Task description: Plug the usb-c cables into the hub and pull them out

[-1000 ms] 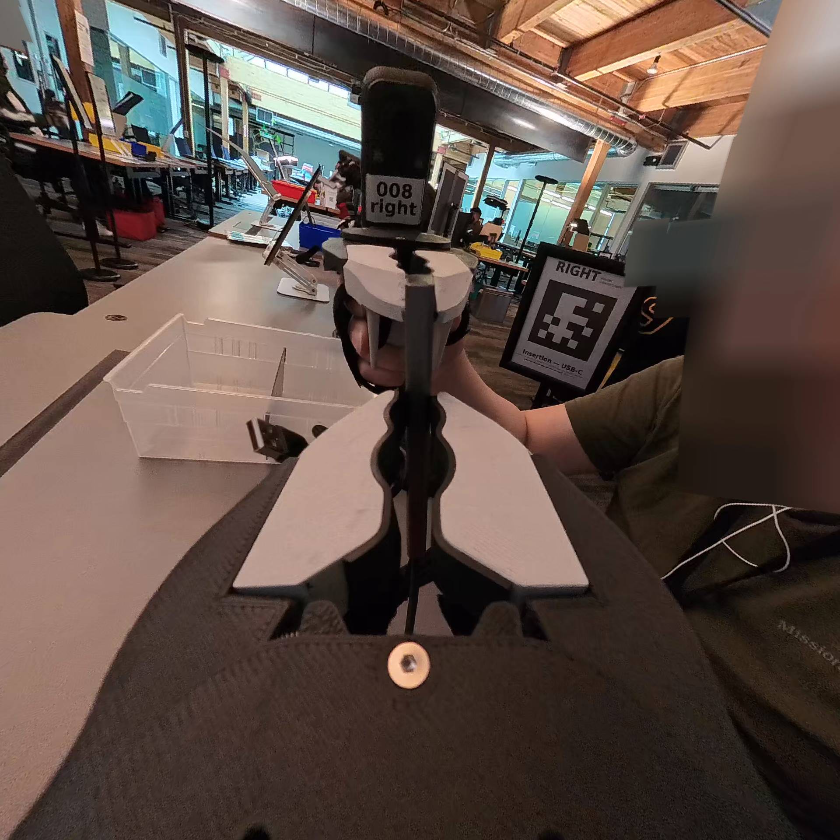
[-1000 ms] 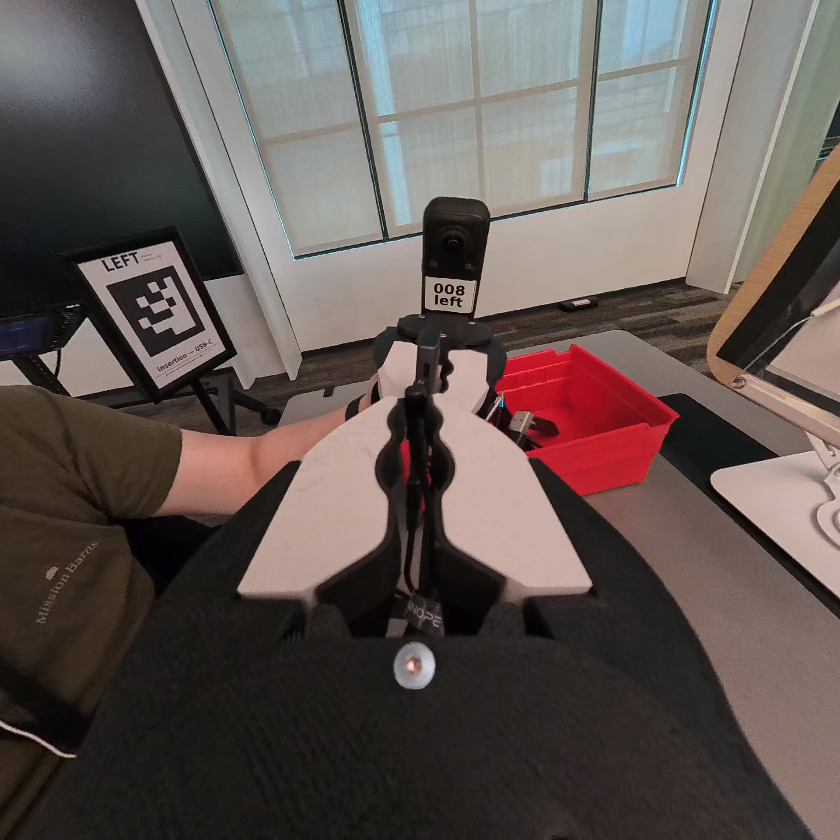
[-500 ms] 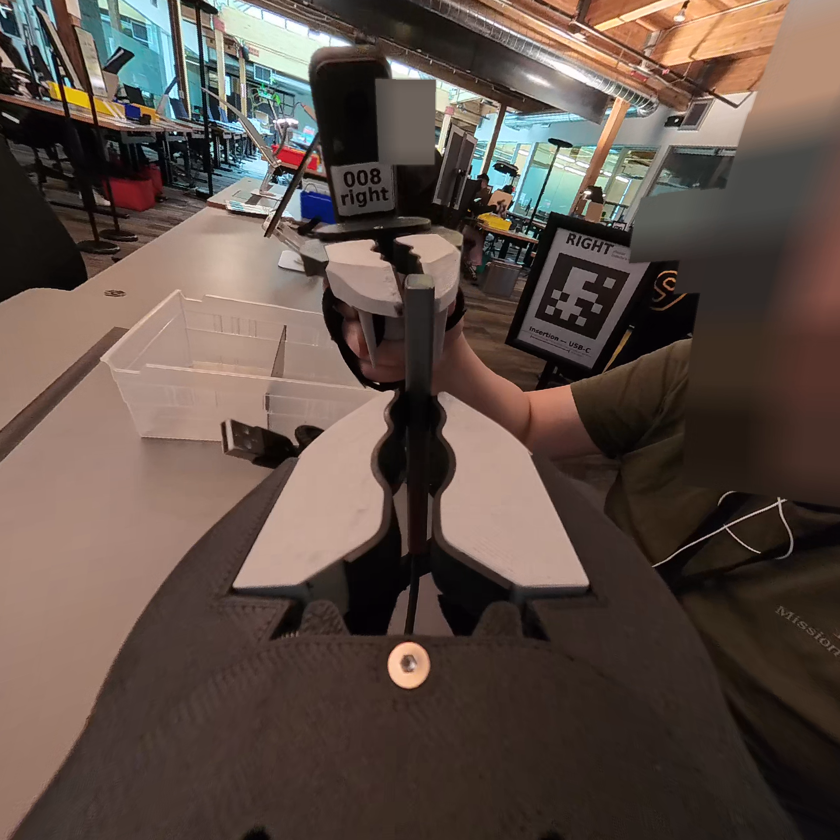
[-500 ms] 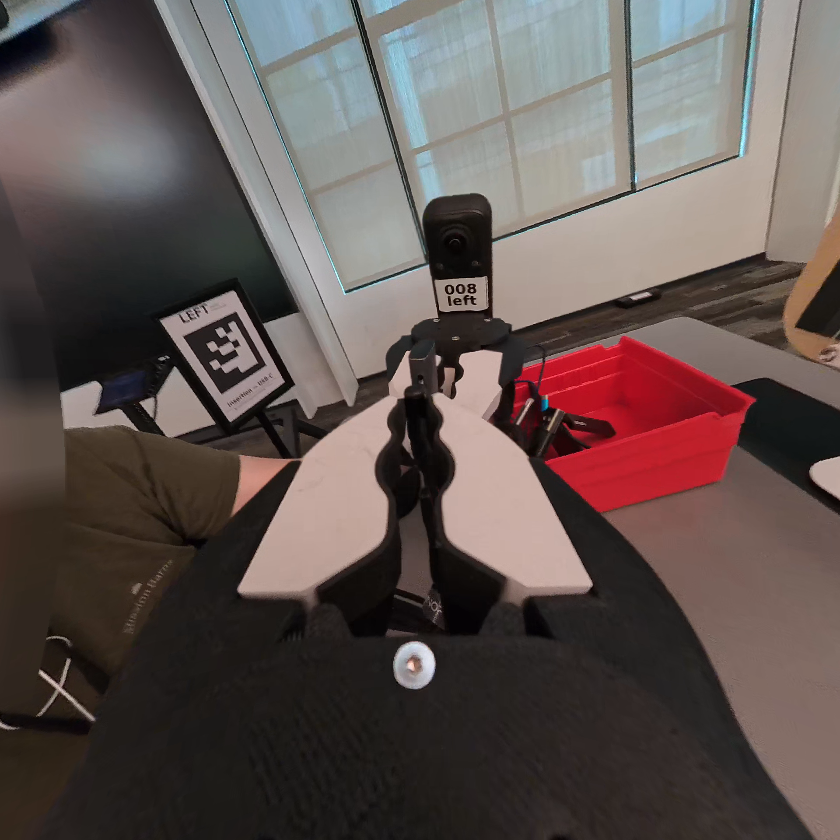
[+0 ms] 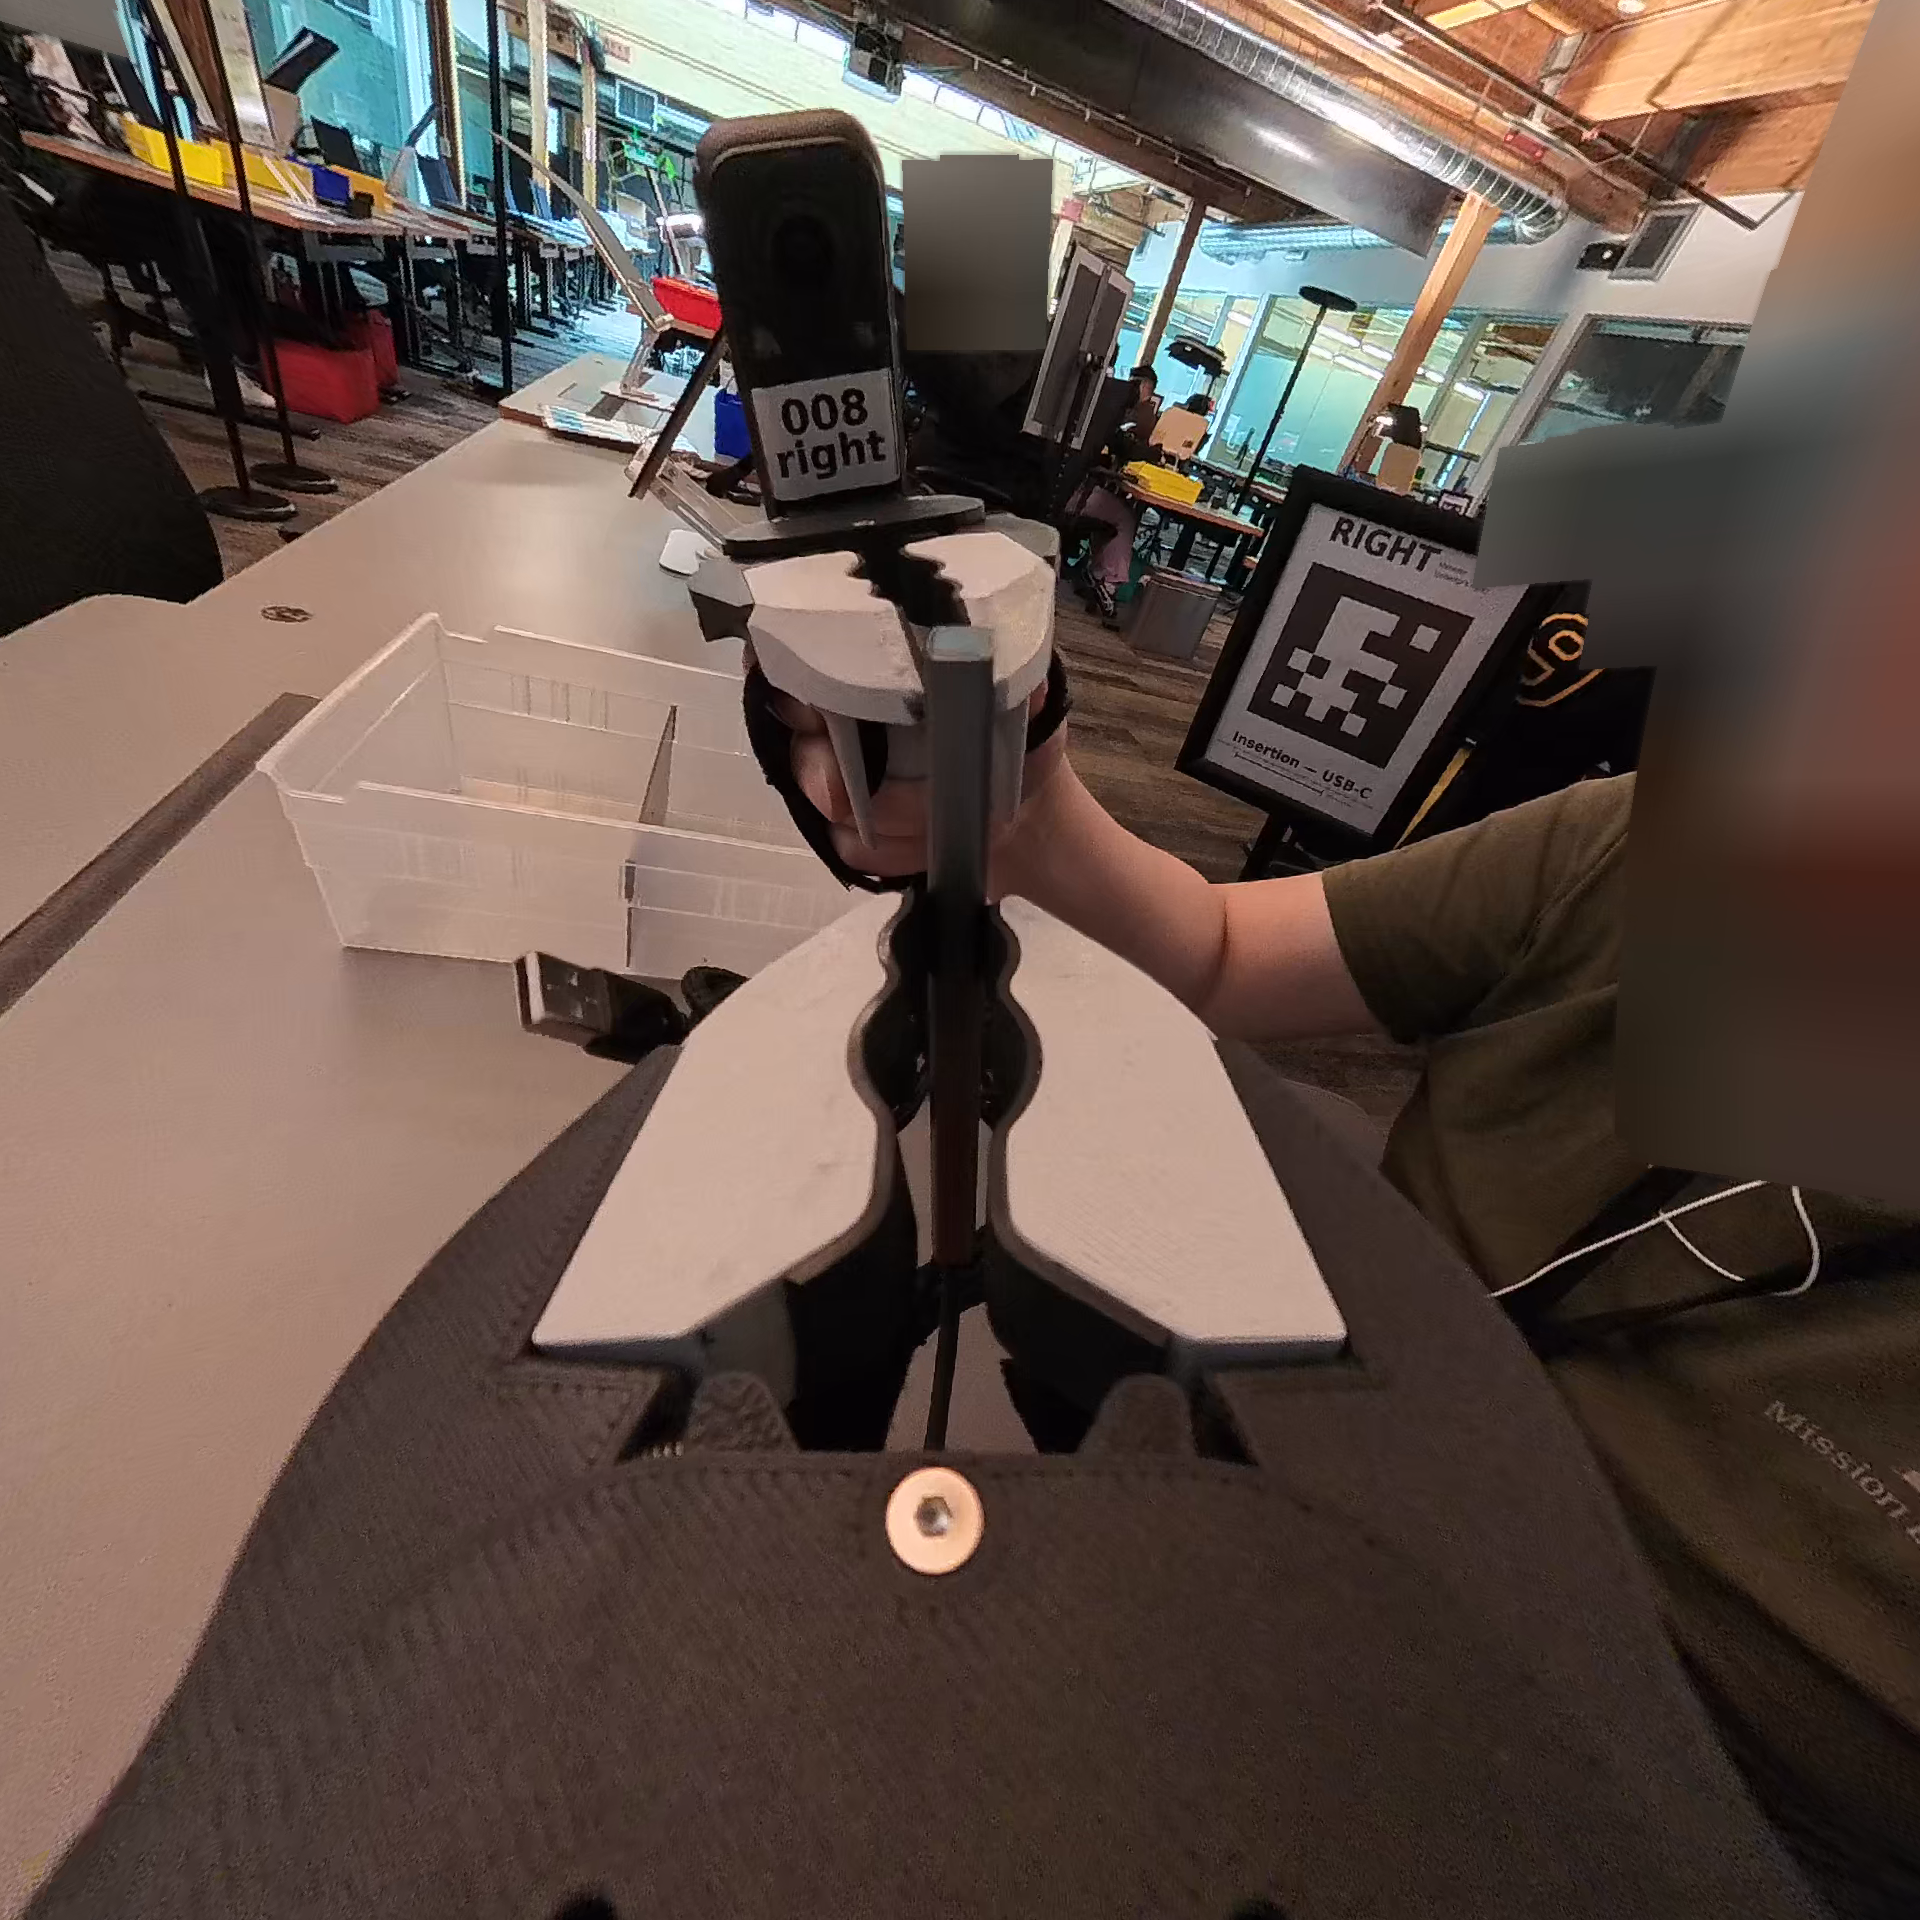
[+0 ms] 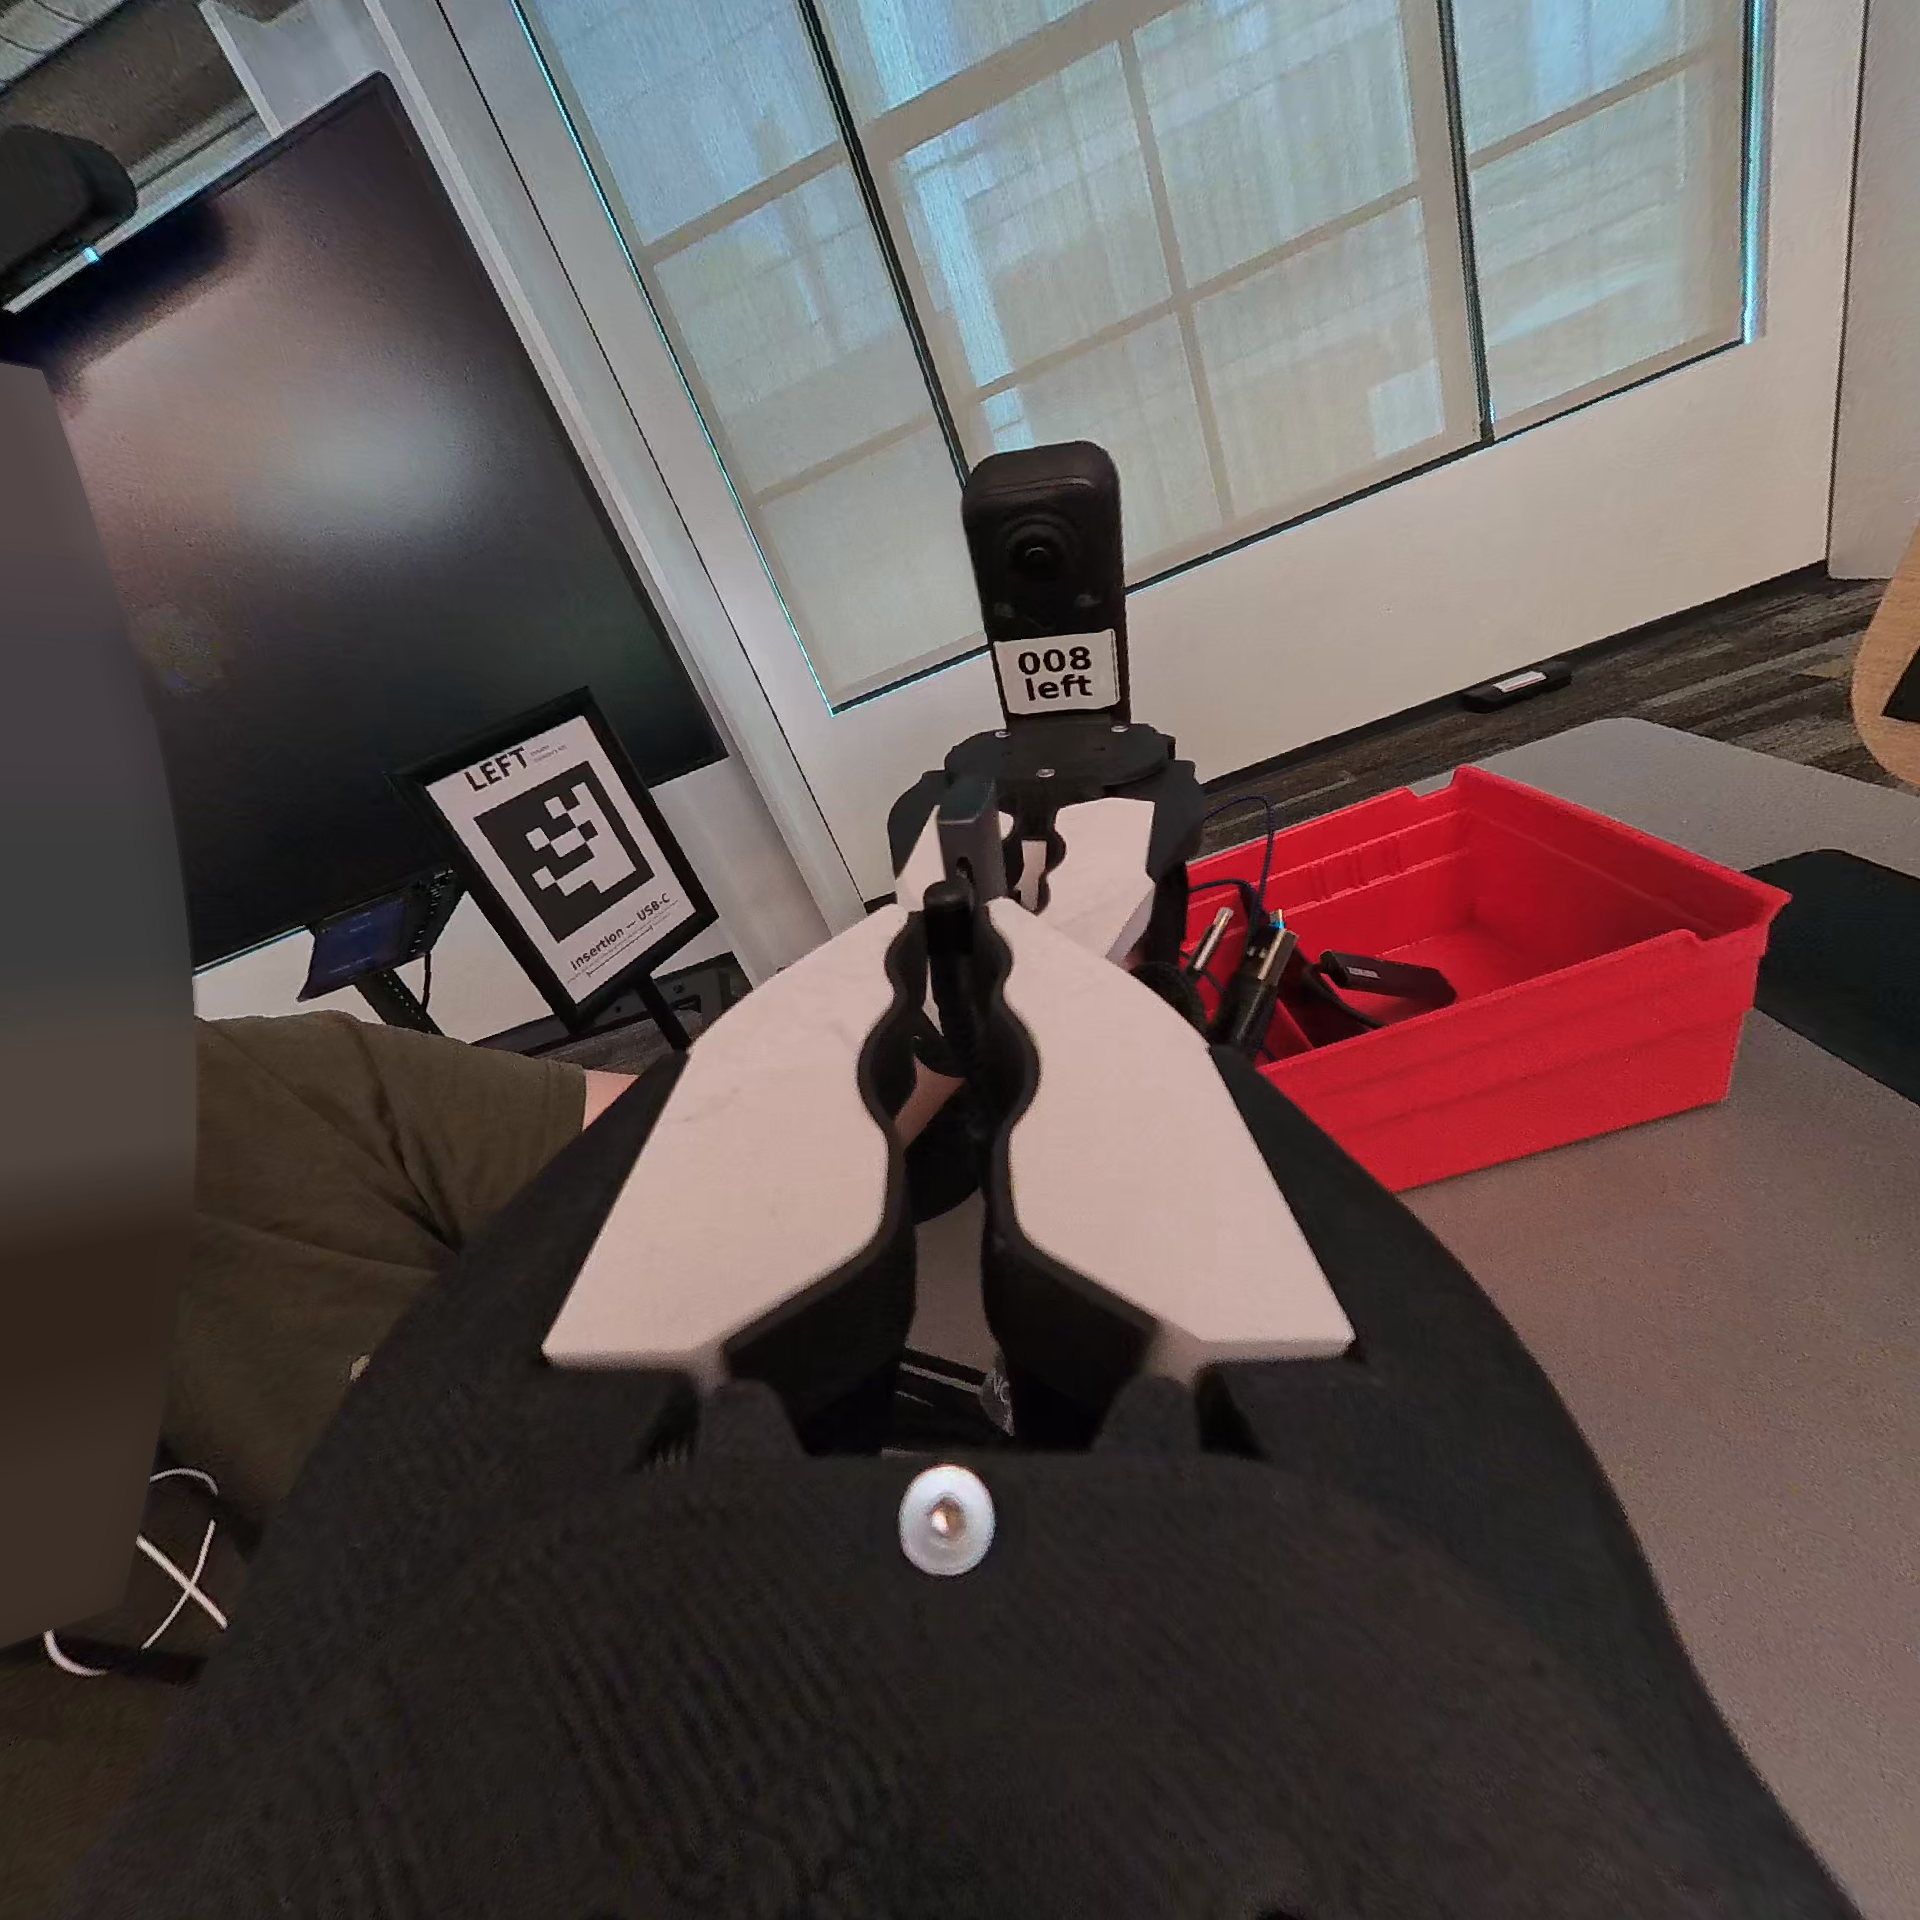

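My left tongs (image 5: 951, 997) are clamped narrow on the slim grey hub (image 5: 961, 790), which juts toward twelve o'clock, and my right tongs (image 6: 951, 971) pinch the black usb-c cable (image 6: 951, 935) by its plug, whose tip sits just short of the hub's end face and looks unplugged. I judge this one insertion or pull-out mid-cycle. More cables (image 6: 1262, 971) wait in the red bin (image 6: 1558, 1049) at two o'clock, while the clear bin (image 5: 499, 790) at ten o'clock on the tabotop looks empty beside a loose USB-A plug (image 5: 566, 992).
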Demonstrator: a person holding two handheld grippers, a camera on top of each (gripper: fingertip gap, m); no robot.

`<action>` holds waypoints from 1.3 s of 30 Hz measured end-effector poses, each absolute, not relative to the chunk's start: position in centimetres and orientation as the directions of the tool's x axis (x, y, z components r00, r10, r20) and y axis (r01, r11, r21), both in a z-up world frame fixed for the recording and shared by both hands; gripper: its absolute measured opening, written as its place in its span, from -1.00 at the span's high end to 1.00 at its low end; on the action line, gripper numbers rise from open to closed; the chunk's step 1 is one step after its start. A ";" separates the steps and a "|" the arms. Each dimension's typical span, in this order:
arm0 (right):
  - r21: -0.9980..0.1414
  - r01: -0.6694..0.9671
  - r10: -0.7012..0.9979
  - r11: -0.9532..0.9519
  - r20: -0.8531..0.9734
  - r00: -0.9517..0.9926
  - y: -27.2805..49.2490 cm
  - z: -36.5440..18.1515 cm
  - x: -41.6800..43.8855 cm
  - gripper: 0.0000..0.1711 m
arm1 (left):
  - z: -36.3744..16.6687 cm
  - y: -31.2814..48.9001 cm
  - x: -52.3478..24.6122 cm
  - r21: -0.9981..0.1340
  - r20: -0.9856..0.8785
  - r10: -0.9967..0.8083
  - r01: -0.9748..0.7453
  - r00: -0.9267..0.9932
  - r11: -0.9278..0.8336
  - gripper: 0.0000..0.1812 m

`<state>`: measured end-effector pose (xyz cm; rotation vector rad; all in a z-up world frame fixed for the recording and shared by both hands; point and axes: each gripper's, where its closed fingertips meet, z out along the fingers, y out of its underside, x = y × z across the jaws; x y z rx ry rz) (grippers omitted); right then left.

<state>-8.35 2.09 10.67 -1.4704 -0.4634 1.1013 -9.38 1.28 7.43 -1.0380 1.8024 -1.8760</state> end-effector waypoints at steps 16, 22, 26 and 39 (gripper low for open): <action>-0.917 -0.287 0.795 -0.277 -0.386 0.468 2.4 9.7 -8.5 0.89 | 6.1 1.2 -9.2 -0.955 0.223 -0.740 -0.294 -0.634 -0.036 0.90; -0.917 -0.278 0.802 -0.286 -0.388 0.454 2.3 9.4 -8.8 0.89 | 8.7 2.0 -9.5 -0.971 0.239 -0.735 -0.178 -0.635 -0.162 0.90; -0.917 -0.275 0.809 -0.288 -0.387 0.443 2.2 9.3 -8.9 0.89 | 8.7 2.0 -9.6 -0.973 0.226 -0.738 -0.175 -0.635 -0.148 0.90; -0.924 -0.199 0.821 -0.325 -0.381 0.425 1.2 8.7 -9.4 0.89 | 8.4 0.8 -9.7 -0.965 0.246 -0.724 -0.233 -0.644 -0.120 0.91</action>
